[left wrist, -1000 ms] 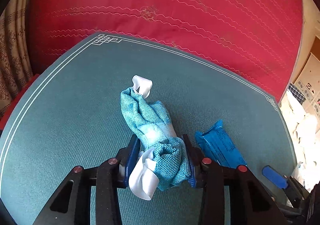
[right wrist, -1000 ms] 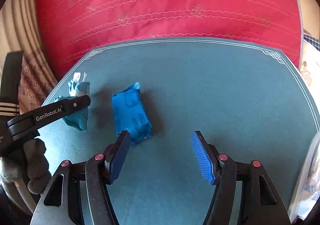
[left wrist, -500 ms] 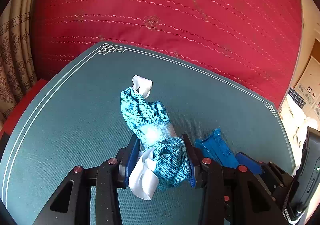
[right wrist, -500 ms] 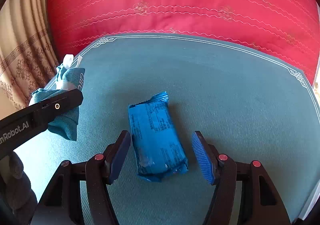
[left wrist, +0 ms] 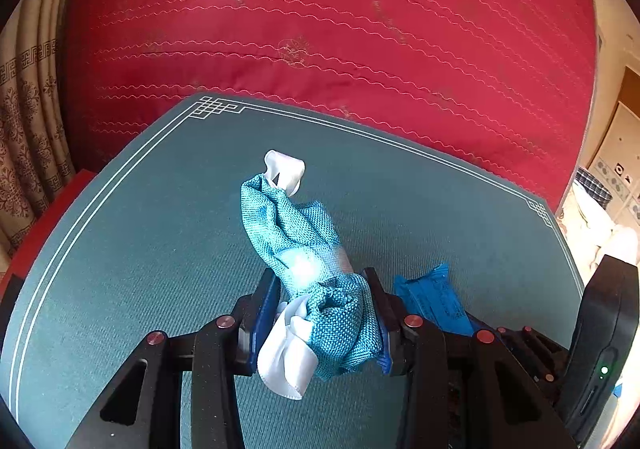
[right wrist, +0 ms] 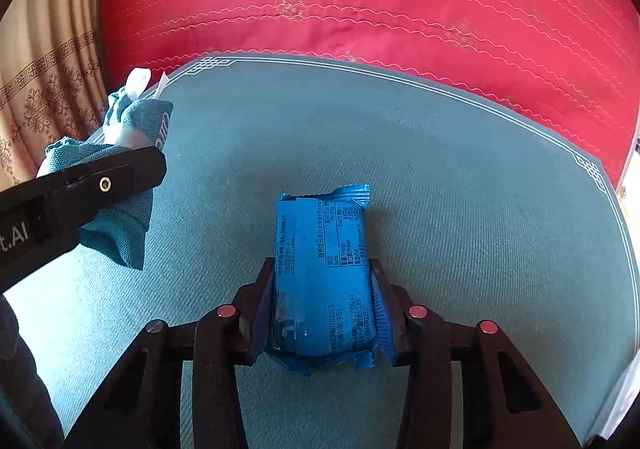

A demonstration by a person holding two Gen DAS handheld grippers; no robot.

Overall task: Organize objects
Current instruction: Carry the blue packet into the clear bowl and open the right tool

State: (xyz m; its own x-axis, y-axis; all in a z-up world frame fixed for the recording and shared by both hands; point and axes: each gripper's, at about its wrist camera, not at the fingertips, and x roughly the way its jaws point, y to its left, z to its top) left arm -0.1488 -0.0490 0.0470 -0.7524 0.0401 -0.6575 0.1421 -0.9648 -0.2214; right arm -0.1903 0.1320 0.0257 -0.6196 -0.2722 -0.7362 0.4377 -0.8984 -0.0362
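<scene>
The blue snack packet (right wrist: 324,273) is lying on the green mat (right wrist: 460,177), sitting lengthwise between the fingers of the right gripper (right wrist: 322,309), which are closing onto its sides. Squeezing gently at mid-length is probably the best way, so the wrapper is not crushed or slipping. The left gripper (left wrist: 320,313) is clamping a teal pouch (left wrist: 312,273) with white ribbon. Counting: one packet, one pouch, two grippers.

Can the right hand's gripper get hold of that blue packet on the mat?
Probably yes: the blue packet already sits between the right gripper fingers, which are closing against its sides, with nothing in between.
</scene>
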